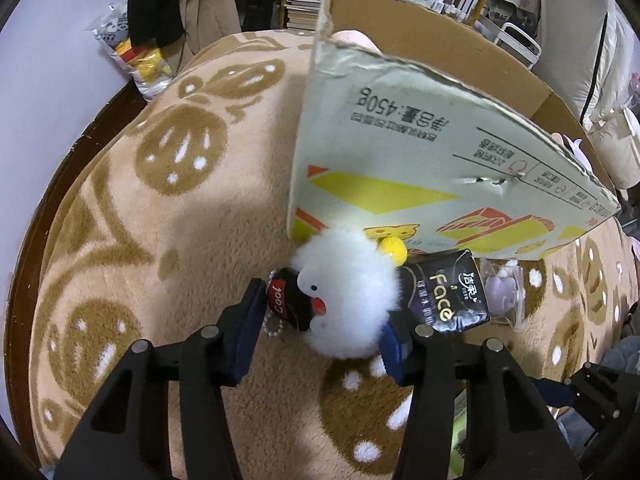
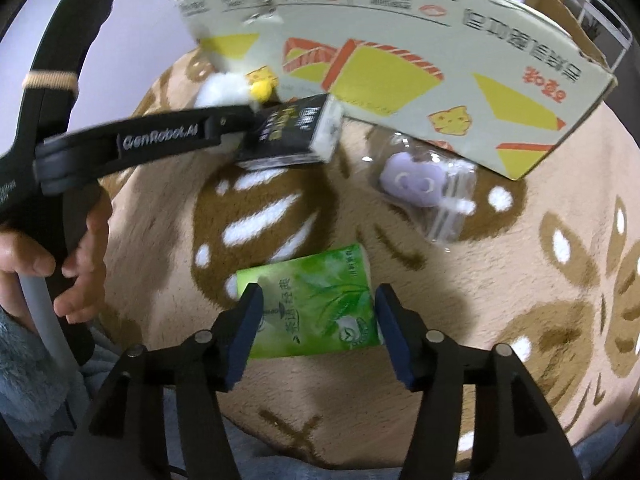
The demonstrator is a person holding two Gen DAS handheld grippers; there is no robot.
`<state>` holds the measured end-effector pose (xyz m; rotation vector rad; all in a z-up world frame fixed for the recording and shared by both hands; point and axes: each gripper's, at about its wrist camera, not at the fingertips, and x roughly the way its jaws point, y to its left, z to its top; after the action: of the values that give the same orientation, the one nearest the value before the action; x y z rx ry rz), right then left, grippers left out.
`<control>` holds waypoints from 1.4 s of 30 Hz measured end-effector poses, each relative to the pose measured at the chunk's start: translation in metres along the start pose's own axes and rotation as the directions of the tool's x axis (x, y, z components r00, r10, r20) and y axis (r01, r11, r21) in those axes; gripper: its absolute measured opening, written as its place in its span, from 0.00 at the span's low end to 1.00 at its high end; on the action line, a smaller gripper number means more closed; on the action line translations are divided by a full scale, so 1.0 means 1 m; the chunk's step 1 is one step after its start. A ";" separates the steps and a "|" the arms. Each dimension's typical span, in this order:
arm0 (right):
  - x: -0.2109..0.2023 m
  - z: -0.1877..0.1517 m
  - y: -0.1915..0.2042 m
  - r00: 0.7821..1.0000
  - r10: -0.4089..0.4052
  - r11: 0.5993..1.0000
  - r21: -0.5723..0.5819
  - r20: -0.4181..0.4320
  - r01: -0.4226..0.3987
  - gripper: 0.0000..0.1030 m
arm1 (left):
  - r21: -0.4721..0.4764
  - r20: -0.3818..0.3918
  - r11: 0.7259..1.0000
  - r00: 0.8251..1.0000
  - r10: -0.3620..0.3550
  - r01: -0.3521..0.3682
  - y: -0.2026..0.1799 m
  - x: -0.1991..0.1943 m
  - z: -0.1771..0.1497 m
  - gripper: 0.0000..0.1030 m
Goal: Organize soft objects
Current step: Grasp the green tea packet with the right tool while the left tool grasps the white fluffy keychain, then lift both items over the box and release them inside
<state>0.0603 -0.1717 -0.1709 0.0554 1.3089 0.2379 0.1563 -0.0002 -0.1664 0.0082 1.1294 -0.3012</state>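
White fluff everywhere: the fluffy white plush (image 1: 344,300) sits on the tan blanket (image 1: 160,216) right up against the cardboard box (image 1: 420,152), and the left tool (image 1: 320,332) is spread around it, not squeezing yet. The right tool (image 2: 316,332) is also open, straddling the green tissue pack (image 2: 312,300). My worry is the left one closing on fur only, or snagging the black tissue pack (image 1: 444,296) touching the plush, so it slips out mid-lift.
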 end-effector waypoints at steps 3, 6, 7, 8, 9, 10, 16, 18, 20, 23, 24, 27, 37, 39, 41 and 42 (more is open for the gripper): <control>0.002 0.001 0.004 1.000 -0.012 1.000 -0.027 -0.007 0.012 0.65 | 0.001 -0.002 1.000 1.000 0.009 -0.009 0.000 -0.003 -0.003 0.49; 0.004 0.002 0.006 1.000 -0.010 0.999 -0.033 -0.016 0.010 0.73 | 0.016 0.005 0.999 1.000 0.029 -0.029 -0.002 -0.007 -0.006 0.48; 0.004 0.002 0.009 1.000 -0.013 0.999 -0.033 -0.013 0.012 0.73 | 0.017 0.007 1.000 1.000 0.026 -0.026 -0.003 -0.009 -0.007 0.48; 0.003 0.003 0.009 1.000 -0.013 0.999 -0.034 -0.011 0.013 0.73 | 0.016 0.009 1.000 1.000 0.024 -0.025 -0.004 -0.010 -0.008 0.48; 0.004 0.002 0.012 1.000 -0.011 0.999 -0.036 -0.011 0.011 0.73 | 0.014 0.014 1.000 1.000 0.026 -0.026 -0.004 -0.012 -0.009 0.48; 0.004 0.002 0.013 1.000 -0.007 0.999 -0.038 -0.011 0.007 0.75 | 0.012 0.016 1.000 0.999 0.028 -0.028 -0.002 -0.013 -0.008 0.48; 0.012 0.002 0.017 1.000 -0.014 0.999 -0.031 -0.017 0.013 0.81 | -0.021 0.029 0.999 0.999 0.039 -0.038 0.003 -0.025 -0.015 0.48; 0.014 -0.003 0.023 1.000 -0.023 0.999 -0.032 -0.011 0.022 0.81 | -0.027 0.040 0.999 0.998 0.043 -0.042 0.004 -0.031 -0.017 0.48; 0.020 -0.007 0.029 0.998 -0.057 0.998 -0.042 -0.023 0.056 0.81 | -0.031 0.046 0.999 0.998 0.045 -0.044 0.004 -0.036 -0.019 0.48; 0.028 -0.012 0.031 0.994 -0.093 0.995 -0.033 -0.056 0.091 0.78 | -0.039 0.054 0.998 0.997 0.046 -0.044 0.002 -0.046 -0.022 0.48; 0.028 -0.017 0.035 0.994 -0.098 0.995 -0.025 -0.057 0.096 0.78 | -0.035 0.064 0.998 0.996 0.055 -0.053 0.001 -0.052 -0.024 0.48; 0.023 -0.018 0.031 0.992 -0.120 0.993 -0.005 -0.029 0.120 0.77 | -0.023 0.091 0.997 0.993 0.074 -0.072 -0.002 -0.065 -0.028 0.48; -0.048 -0.010 0.006 0.962 -0.154 0.987 0.074 0.224 0.140 0.77 | 0.033 0.236 0.998 0.971 0.048 -0.057 -0.022 -0.110 -0.024 0.48; -0.061 -0.009 0.002 0.951 -0.149 0.987 0.095 0.272 0.127 0.77 | 0.052 0.269 0.998 0.962 0.032 -0.047 -0.028 -0.120 -0.023 0.48; -0.072 -0.005 -0.006 0.939 -0.144 0.987 0.109 0.313 0.115 0.77 | 0.062 0.292 0.997 0.956 0.028 -0.048 -0.033 -0.127 -0.022 0.48; -0.077 -0.006 -0.005 0.931 -0.143 0.987 0.114 0.335 0.111 0.77 | 0.069 0.311 0.996 0.950 0.030 -0.054 -0.035 -0.132 -0.020 0.48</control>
<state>0.0368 -0.1931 -0.1000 0.0870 0.9705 0.0513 0.0784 0.0003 -0.0525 0.0512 0.8042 -0.2956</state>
